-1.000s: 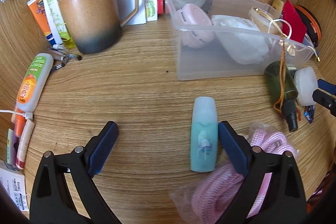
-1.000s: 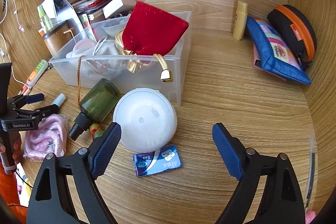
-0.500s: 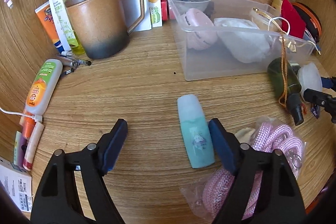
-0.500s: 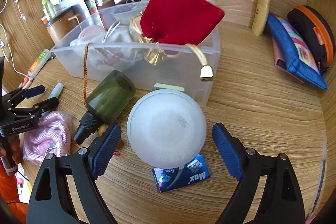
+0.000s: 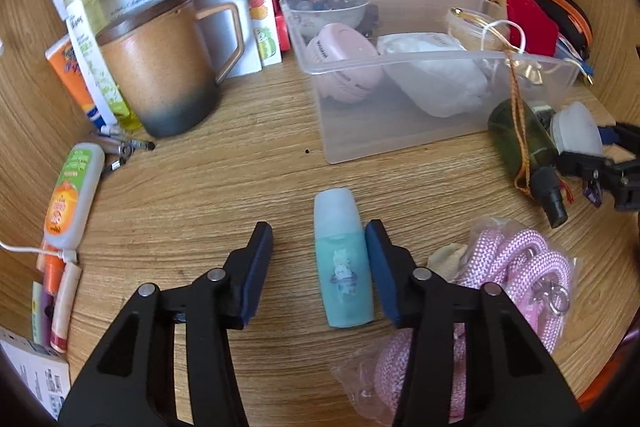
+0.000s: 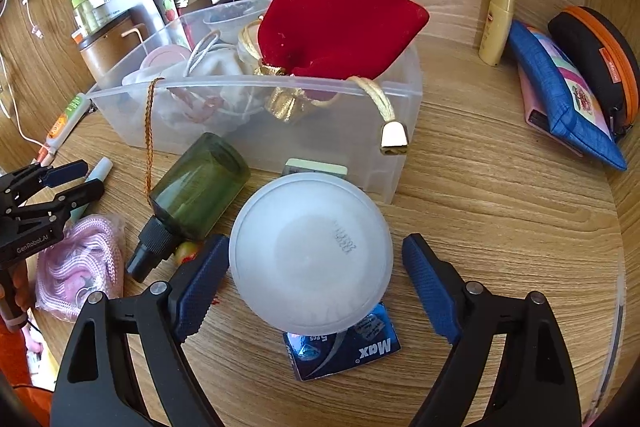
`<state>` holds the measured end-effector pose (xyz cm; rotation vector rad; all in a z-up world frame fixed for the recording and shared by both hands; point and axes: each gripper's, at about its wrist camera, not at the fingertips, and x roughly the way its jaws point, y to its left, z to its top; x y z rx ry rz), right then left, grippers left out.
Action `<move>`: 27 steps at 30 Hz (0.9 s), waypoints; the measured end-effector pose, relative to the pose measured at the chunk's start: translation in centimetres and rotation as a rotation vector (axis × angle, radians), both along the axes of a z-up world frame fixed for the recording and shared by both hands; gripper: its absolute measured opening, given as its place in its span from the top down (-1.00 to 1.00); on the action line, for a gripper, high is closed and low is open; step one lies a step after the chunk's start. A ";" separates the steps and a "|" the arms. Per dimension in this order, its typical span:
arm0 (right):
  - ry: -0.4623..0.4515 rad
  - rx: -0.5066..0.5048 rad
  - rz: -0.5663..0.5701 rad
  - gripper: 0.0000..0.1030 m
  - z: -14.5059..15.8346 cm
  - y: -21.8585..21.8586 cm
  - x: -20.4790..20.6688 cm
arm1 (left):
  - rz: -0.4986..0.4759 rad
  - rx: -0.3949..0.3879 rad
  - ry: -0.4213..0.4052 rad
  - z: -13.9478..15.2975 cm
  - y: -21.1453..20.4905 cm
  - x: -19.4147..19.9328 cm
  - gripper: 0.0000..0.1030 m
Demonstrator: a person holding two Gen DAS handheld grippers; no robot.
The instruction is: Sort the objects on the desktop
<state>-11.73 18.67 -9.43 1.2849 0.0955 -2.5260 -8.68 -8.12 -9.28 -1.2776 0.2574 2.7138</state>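
Note:
A small teal bottle (image 5: 344,279) with a frosted cap lies flat on the wooden desk between the jaws of my left gripper (image 5: 318,231). Those jaws are closing: the right pad is against the bottle's side, while the left pad still stands well apart from it. My right gripper (image 6: 316,243) straddles a frosted white dome-shaped lid (image 6: 310,267) that rests partly on a blue "Max" packet (image 6: 344,351). Its jaws are closing a little, the left pad is at the dome's edge, and a gap shows at the right pad. A clear plastic bin (image 6: 256,143) stands just behind.
The bin holds a red velvet pouch (image 6: 340,23), a pink case (image 5: 340,67) and white wrapped items. A dark green spray bottle (image 6: 196,183) lies beside the dome. A bagged pink rope (image 5: 512,267) lies right of the teal bottle. A brown mug (image 5: 160,75) and tubes stand at left.
The left jaws have narrowed around the teal bottle and the view has rolled slightly. The right gripper has moved forward, so the white dome now sits between its jaws.

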 end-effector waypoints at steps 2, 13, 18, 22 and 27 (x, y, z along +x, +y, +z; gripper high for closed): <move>0.001 -0.005 0.003 -0.46 0.1 0.0 0.0 | -0.008 -0.020 0.007 0.0 0.2 0.2 0.08; 0.007 -0.031 0.020 -0.26 0.0 0.1 0.4 | -0.046 -0.008 -0.007 0.1 0.9 0.3 0.42; 0.037 -0.047 0.030 -0.26 0.9 0.4 1.2 | -0.054 0.011 -0.014 0.2 1.0 0.3 0.52; 0.058 -0.063 0.036 -0.26 1.6 0.6 1.7 | -0.054 0.092 -0.031 0.3 0.2 0.2 0.52; 0.085 -0.062 0.051 -0.26 2.4 0.5 2.3 | -0.017 0.165 -0.020 1.0 -1.3 0.1 0.52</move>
